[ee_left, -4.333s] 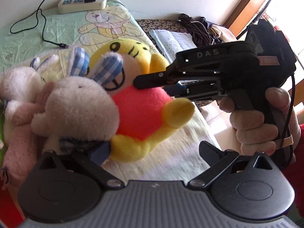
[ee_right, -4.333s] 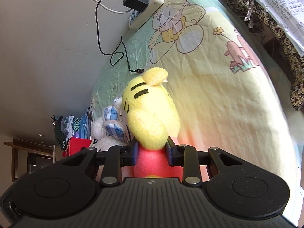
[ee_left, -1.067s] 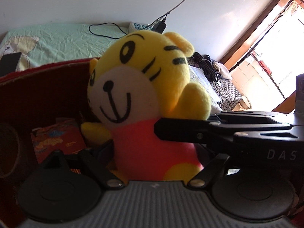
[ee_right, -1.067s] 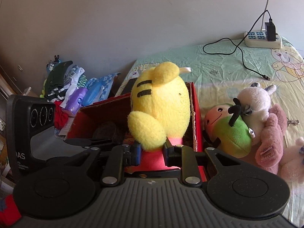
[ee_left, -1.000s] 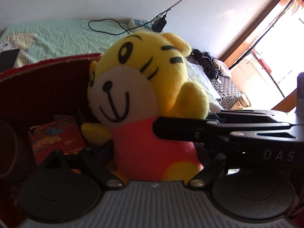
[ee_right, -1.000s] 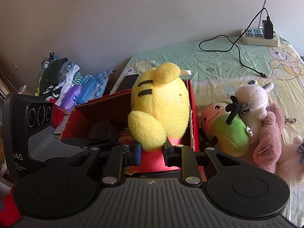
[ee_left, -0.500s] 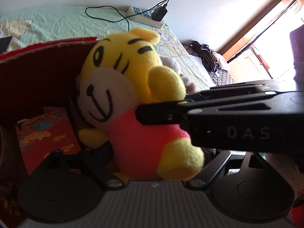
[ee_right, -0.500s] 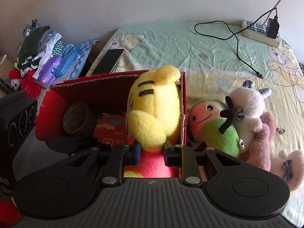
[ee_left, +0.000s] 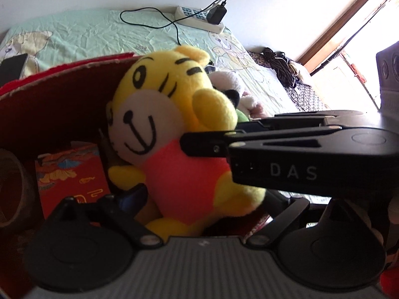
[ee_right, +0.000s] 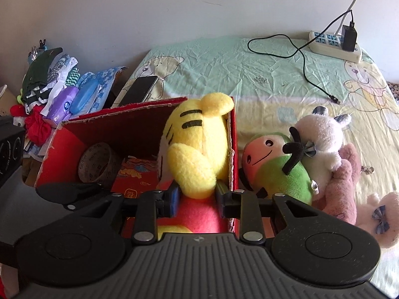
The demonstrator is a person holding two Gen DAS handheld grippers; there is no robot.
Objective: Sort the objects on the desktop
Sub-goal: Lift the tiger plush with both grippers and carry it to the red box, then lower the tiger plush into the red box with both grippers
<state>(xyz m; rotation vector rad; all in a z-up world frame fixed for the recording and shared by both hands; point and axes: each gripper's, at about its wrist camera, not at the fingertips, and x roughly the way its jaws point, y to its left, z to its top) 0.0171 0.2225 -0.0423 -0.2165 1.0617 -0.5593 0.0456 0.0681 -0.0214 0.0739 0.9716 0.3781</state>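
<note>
R gripper (ee_right: 197,196) marked "DAS" pinches tiger plush (ee_right: 199,144) in red box (ee_right: 112,122); L gripper (ee_left: 199,211) spread wide around it.

Behind my tongs I see a white power strip (ee_right: 335,46) with a black charger (ee_right: 348,37) near the wall. A dark phone (ee_right: 139,90) lies on the green bedsheet (ee_right: 224,59), beside folded clothes (ee_right: 49,74).

Tiger toy (ee_right: 199,149): fleecy plush cloth. Red box (ee_right: 139,122): matt cardboard, rough torn edges. Right gripper (ee_right: 197,196): matt black plastic, metal rivets.
</note>
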